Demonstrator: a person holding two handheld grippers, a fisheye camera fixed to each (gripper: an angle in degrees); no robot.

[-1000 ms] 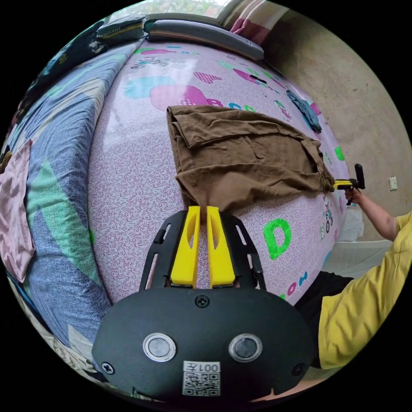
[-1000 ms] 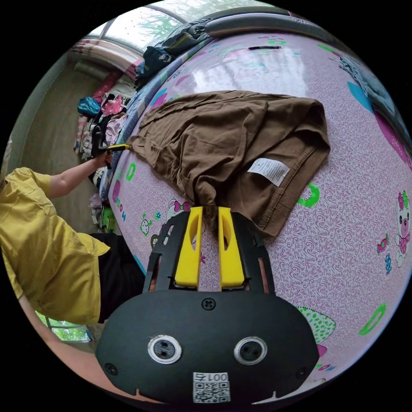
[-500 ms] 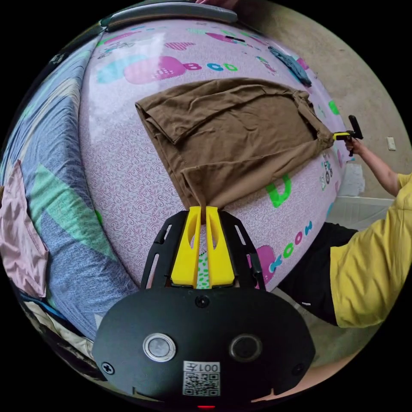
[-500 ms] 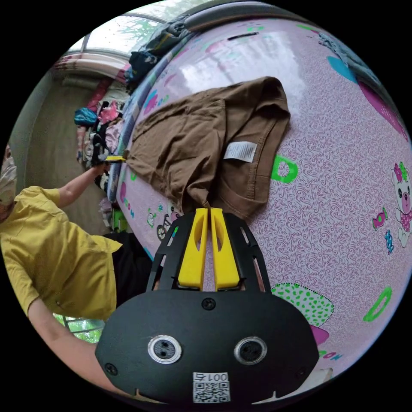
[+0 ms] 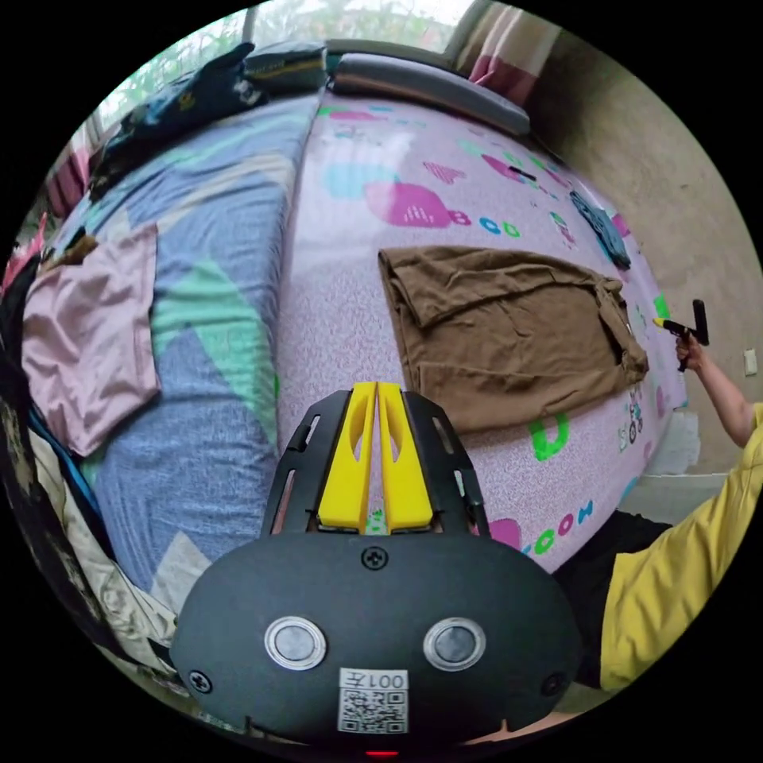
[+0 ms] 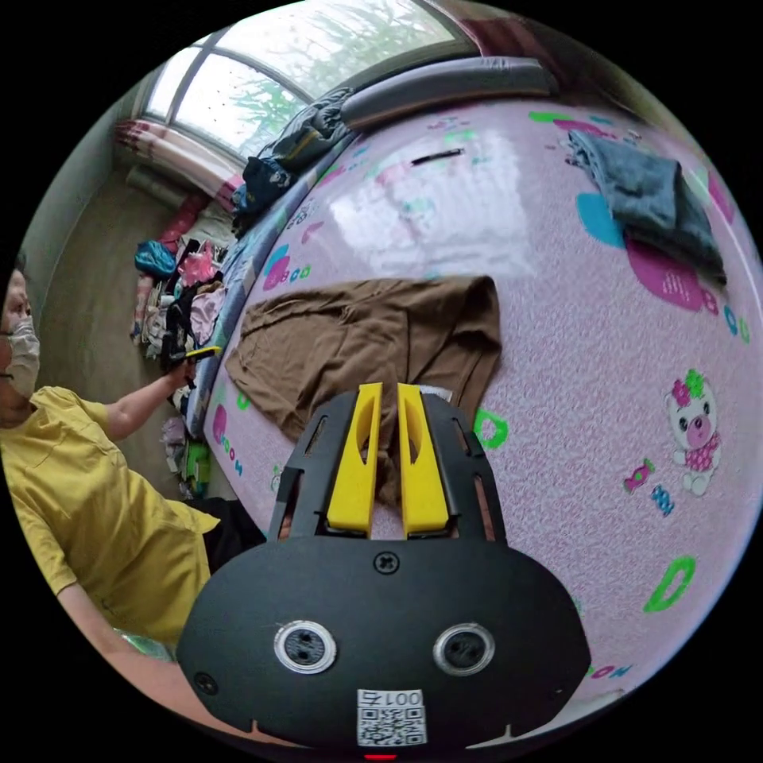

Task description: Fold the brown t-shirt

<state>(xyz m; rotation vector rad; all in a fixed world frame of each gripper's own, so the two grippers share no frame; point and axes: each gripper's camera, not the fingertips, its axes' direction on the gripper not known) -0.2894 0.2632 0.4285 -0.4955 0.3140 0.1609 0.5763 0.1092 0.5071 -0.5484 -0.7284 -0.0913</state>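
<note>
The brown t-shirt point(image 5: 509, 342) lies flat, folded lengthwise, on the pink patterned mat point(image 5: 358, 238). My left gripper point(image 5: 376, 389) is held above the mat near the shirt's left end, jaws shut with nothing between them. In the right gripper view, my right gripper point(image 6: 387, 391) hangs over the shirt point(image 6: 358, 342), its jaws slightly open and holding no cloth. Each gripper also appears in the other's view, held clear of the shirt: the right gripper point(image 5: 675, 326) past the collar end, the left gripper point(image 6: 199, 352) past the far end.
A folded blue-grey garment point(image 6: 648, 199) lies on the mat point(image 6: 556, 318) beyond the shirt. A blue and green bedsheet point(image 5: 207, 262) with a pink cloth point(image 5: 87, 334) lies beside the mat. A person in a yellow top point(image 6: 87, 493) stands at the mat's edge. Clothes pile point(image 6: 183, 294) by the wall.
Both grippers have let go of the shirt's corners and pulled back. The shirt, stretched and lifted before, now rests flat on the mat.
</note>
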